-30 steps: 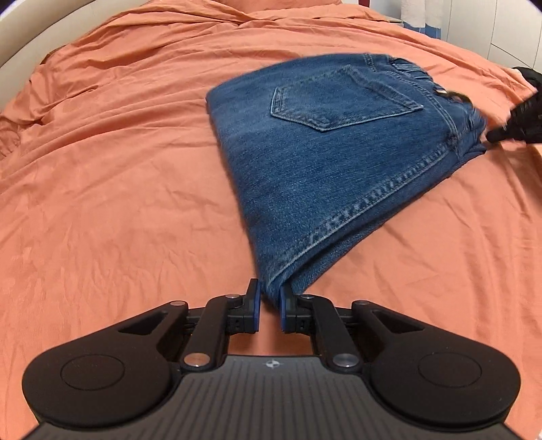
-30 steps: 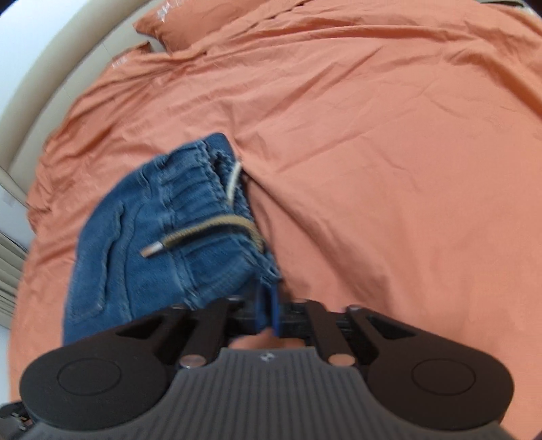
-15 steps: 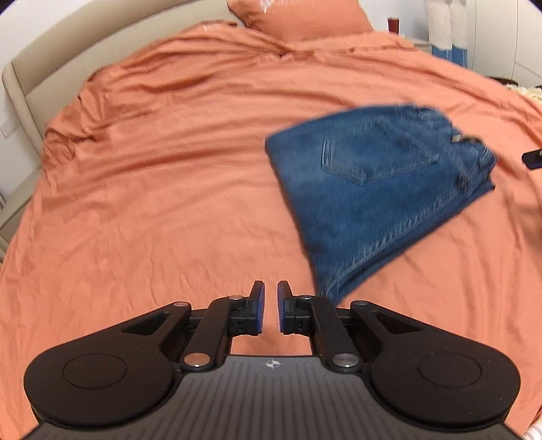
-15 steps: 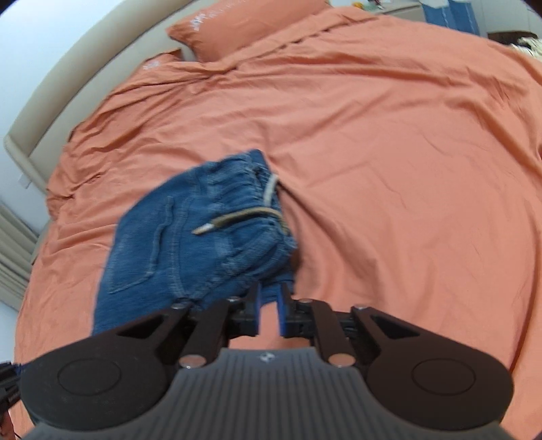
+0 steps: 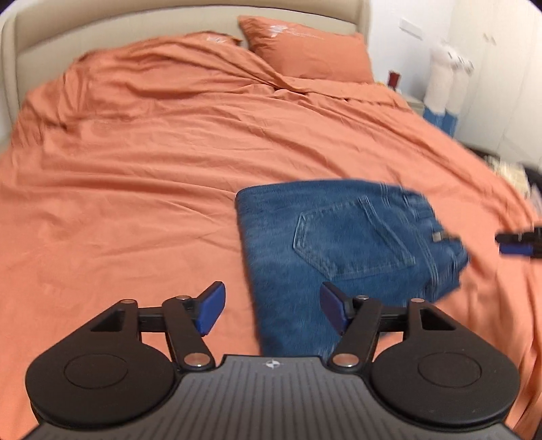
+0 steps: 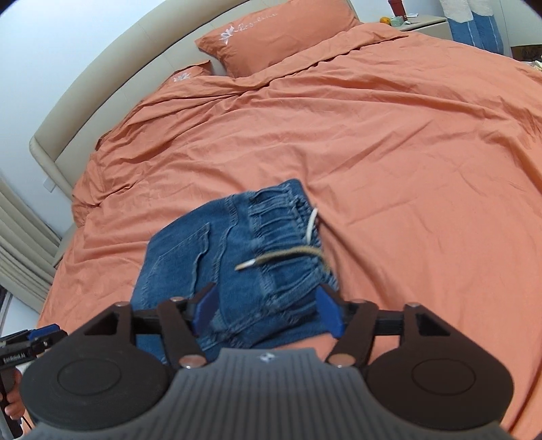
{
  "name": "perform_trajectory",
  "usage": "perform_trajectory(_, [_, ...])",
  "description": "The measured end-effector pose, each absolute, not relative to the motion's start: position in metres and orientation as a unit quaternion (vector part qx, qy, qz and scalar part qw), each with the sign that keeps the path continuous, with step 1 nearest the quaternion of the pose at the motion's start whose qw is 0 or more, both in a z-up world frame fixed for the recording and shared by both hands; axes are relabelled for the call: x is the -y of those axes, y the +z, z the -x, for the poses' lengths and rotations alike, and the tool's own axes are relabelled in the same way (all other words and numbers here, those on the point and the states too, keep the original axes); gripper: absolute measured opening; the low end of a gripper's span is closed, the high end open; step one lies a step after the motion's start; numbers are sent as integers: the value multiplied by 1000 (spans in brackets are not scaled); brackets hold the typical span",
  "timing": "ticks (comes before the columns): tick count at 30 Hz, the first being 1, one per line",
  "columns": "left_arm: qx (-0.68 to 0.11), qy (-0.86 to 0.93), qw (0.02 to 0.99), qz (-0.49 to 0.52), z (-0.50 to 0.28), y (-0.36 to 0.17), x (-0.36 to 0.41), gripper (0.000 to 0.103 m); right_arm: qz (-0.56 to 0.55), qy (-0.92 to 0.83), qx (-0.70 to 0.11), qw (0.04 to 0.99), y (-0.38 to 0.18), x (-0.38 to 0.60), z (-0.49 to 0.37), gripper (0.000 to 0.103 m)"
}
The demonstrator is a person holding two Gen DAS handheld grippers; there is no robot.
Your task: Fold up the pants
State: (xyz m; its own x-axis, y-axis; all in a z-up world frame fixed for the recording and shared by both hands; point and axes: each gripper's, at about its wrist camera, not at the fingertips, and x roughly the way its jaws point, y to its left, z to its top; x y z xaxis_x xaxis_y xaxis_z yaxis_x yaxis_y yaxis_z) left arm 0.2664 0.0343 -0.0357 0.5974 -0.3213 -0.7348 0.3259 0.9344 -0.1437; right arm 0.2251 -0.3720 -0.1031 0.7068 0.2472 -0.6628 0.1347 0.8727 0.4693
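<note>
Blue denim pants (image 5: 342,250) lie folded into a compact stack on the orange bed sheet (image 5: 135,203), back pocket up. In the right wrist view the pants (image 6: 233,264) show their waistband and a beige drawstring (image 6: 284,255). My left gripper (image 5: 271,306) is open and empty, raised just near the stack's near-left corner. My right gripper (image 6: 267,309) is open and empty, above the waistband end; its tip shows at the right edge of the left wrist view (image 5: 518,242).
Two orange pillows (image 5: 305,50) lie at the beige headboard (image 6: 111,88). A nightstand (image 6: 420,20) with small items stands beyond the bed's far right corner. Curtains (image 6: 20,250) hang to the left. The sheet is wrinkled all around the stack.
Both grippers let go of the pants, opened wide and pulled back and up. The folded pants now rest on the sheet by themselves.
</note>
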Motion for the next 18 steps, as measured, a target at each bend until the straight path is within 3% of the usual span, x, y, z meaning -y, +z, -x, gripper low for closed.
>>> perform_trajectory(4, [-414, -184, 888, 80, -300, -60, -46, 80, -273, 34, -383, 882, -116, 393, -248, 70])
perform_trajectory(13, [-454, -185, 846, 209, -356, -133, -67, 80, -392, 87, -417, 816, -181, 436, -310, 70])
perform_trajectory(18, [-474, -208, 811, 272, -379, -165, -80, 75, -413, 117, -432, 793, -215, 440, -337, 69])
